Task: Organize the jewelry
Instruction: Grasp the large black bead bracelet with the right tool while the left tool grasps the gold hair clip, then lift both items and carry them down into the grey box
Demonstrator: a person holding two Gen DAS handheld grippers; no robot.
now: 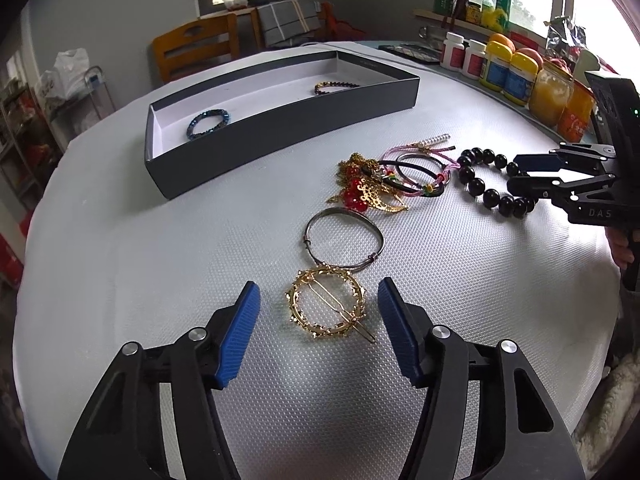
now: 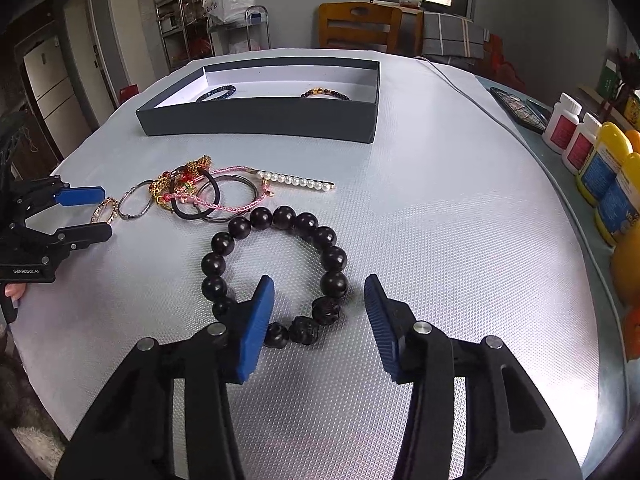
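Observation:
A round gold hair clip (image 1: 295,303) lies on the white textured table between the blue pads of my left gripper (image 1: 318,300), which touch nothing; it is open. Just beyond the clip lies a silver bangle (image 1: 340,209). My right gripper (image 2: 319,284) straddles the near right side of a black bead bracelet (image 2: 334,258), its left pad inside the ring, pads clear of the beads. A dark box (image 1: 280,136) at the back holds a blue bracelet (image 1: 208,122) and a dark beaded one (image 1: 334,87). A tangle of cords, gold chain and red beads (image 1: 372,188) sits between both grippers.
A pearl bar clip (image 2: 296,180) lies behind the black beads. Bottles and jars (image 2: 600,160) line the table's right edge, with a dark flat case (image 2: 518,108) and a cable (image 2: 460,88) near them. A wooden chair (image 2: 360,24) stands behind the table.

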